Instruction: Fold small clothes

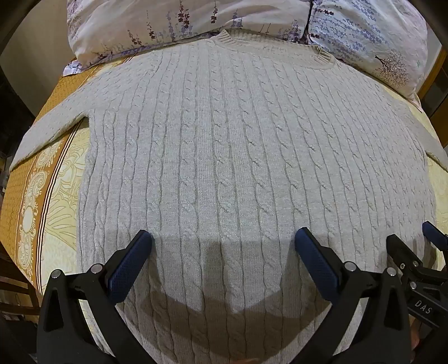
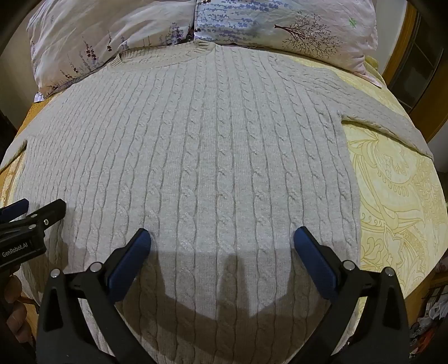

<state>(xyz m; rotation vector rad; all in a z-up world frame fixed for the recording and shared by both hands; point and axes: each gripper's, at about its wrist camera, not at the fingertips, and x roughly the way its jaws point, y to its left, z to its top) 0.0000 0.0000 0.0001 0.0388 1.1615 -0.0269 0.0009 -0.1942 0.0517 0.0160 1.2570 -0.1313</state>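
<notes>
A pale grey cable-knit sweater (image 1: 224, 145) lies flat on the bed, collar (image 1: 224, 37) at the far end against the pillows, sleeves spread out to both sides. It also fills the right wrist view (image 2: 201, 156). My left gripper (image 1: 222, 240) is open and empty, held above the sweater's lower body. My right gripper (image 2: 222, 238) is open and empty, held above the lower body further right. The right gripper shows at the right edge of the left wrist view (image 1: 414, 252); the left gripper shows at the left edge of the right wrist view (image 2: 30, 218).
Two floral pillows (image 1: 173, 25) (image 2: 294, 28) lie at the head of the bed. A yellow and orange patterned bedspread (image 1: 47, 179) (image 2: 397, 201) shows on both sides of the sweater. Wooden furniture (image 2: 420, 70) stands past the bed's right side.
</notes>
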